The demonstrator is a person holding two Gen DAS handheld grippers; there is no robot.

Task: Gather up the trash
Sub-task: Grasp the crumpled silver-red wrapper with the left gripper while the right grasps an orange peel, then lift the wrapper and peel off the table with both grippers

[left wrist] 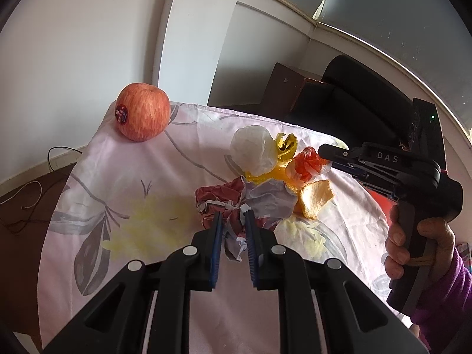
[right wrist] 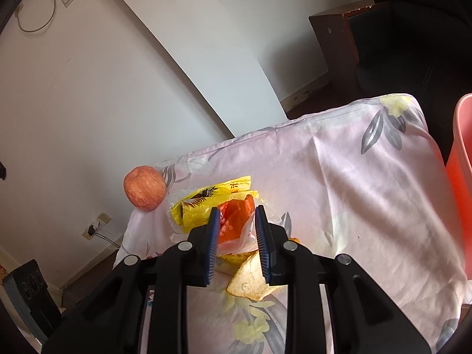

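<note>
Both grippers are working in the heap of trash on the cloth-covered table: the left gripper is pinching a crumpled red and white paper wrapper between its blue pads, while the right gripper is clamping a wadded orange plastic bag. Nothing is looking collected yet, since both pieces are lying at the heap. Around them a yellow bag, a white plastic wad and a piece of peel are waiting, touching or just beside one another. Further out, a pink bin is standing off the table's right edge, probably the destination. An apple is sitting apart at the far corner of the flowered cloth
</note>
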